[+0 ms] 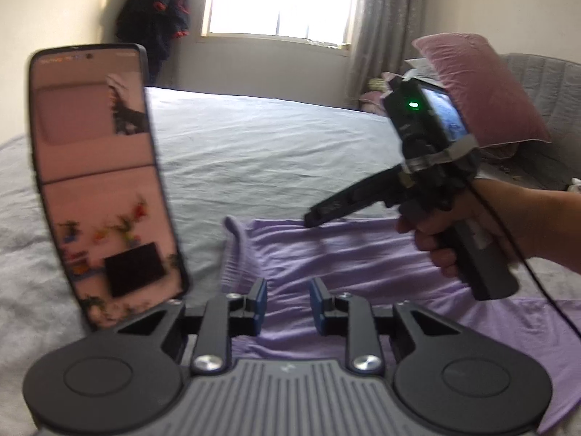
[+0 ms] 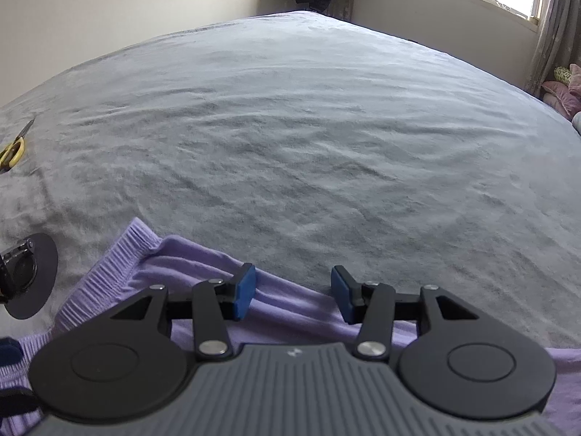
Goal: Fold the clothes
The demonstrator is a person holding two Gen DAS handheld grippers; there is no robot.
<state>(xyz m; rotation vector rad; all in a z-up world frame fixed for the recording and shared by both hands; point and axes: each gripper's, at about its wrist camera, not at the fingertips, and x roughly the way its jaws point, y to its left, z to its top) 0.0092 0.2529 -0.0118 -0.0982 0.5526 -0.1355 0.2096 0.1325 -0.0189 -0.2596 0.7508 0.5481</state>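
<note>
Daylight from a window (image 1: 279, 0) falls on a bed (image 2: 290, 127) covered with a grey, lightly wrinkled sheet. On its near part lies a lilac garment (image 1: 345, 254), spread out and creased, with a ribbed band (image 2: 105, 272) along its left end.

In the left wrist view, the left gripper (image 1: 287, 305) hangs over the garment, its blue-padded fingers (image 1: 260, 303) spread apart with nothing between them. A phone (image 1: 105, 181) stands upright at this gripper's left side, its screen lit.

Further right in the same view, a hand (image 1: 450, 229) holds the right gripper (image 1: 316, 218) by its handle, pointing down and left over the garment. From its own camera the right gripper's fingers (image 2: 244, 292) are spread wide, above the garment's far edge, gripping nothing.

Scissors (image 2: 14, 147) with yellow handles lie on the sheet at the far left, well apart from the garment. A pink pillow (image 1: 483, 87) leans at the bed's right end, and dark clothing (image 1: 156, 11) hangs in the corner beside the window.
</note>
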